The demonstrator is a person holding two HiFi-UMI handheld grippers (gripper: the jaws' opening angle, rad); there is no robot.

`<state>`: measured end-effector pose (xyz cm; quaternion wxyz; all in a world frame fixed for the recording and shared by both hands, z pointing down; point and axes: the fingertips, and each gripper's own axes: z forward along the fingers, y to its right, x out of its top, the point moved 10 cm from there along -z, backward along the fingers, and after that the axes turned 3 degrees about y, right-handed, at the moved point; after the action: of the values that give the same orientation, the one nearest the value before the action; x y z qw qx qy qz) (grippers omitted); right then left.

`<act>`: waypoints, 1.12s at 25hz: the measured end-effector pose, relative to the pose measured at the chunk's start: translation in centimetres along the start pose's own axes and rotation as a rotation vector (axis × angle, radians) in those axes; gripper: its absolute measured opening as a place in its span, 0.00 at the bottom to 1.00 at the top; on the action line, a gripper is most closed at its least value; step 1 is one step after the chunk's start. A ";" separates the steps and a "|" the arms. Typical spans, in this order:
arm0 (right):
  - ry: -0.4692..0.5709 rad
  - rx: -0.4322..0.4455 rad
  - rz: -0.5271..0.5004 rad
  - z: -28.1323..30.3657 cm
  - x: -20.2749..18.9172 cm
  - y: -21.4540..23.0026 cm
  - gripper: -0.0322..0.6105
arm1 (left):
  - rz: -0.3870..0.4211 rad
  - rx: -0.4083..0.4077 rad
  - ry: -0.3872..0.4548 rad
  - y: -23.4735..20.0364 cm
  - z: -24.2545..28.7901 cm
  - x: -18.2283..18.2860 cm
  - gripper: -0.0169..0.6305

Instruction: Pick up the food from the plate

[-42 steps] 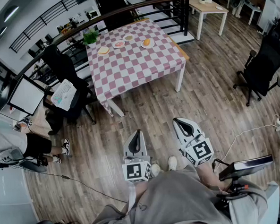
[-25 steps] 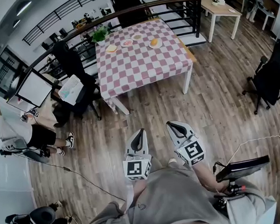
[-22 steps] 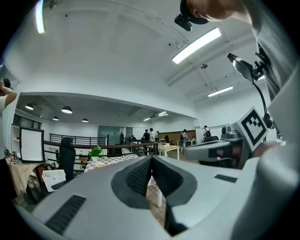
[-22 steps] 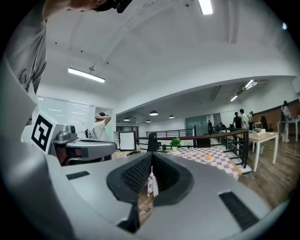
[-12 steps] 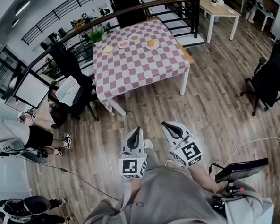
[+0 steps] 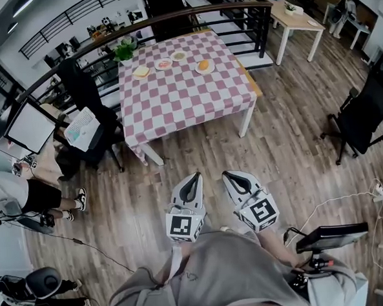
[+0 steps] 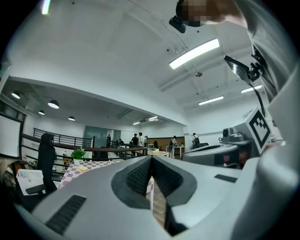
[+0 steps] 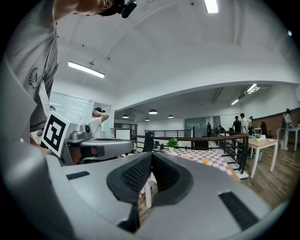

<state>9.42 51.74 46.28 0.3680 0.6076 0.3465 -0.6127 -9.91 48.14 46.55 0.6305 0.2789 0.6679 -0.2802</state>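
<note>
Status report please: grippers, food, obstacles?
Left gripper, right gripper: jaws shut, empty. Orange food on white plate, far off on pink-checked table. Only wooden floor between.

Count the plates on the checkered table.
4, all along the table's far side: leftmost plate near the potted plant, second plate, third plate farthest back, rightmost plate with orange food.
</note>
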 end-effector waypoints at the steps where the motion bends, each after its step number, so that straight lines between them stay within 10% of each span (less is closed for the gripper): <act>1: -0.007 -0.005 -0.009 0.8 0.0 0.4 0.07 | -0.015 -0.001 0.000 -0.8 0.6 -0.3 0.04; 28: -0.108 -0.124 0.021 21.5 1.0 2.8 0.07 | -0.109 -0.172 0.002 -22.1 10.1 -2.5 0.04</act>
<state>1.36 31.59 45.86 0.4295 0.5534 0.3568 -0.6181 -18.90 25.61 49.05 0.6353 0.1874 0.7044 -0.2553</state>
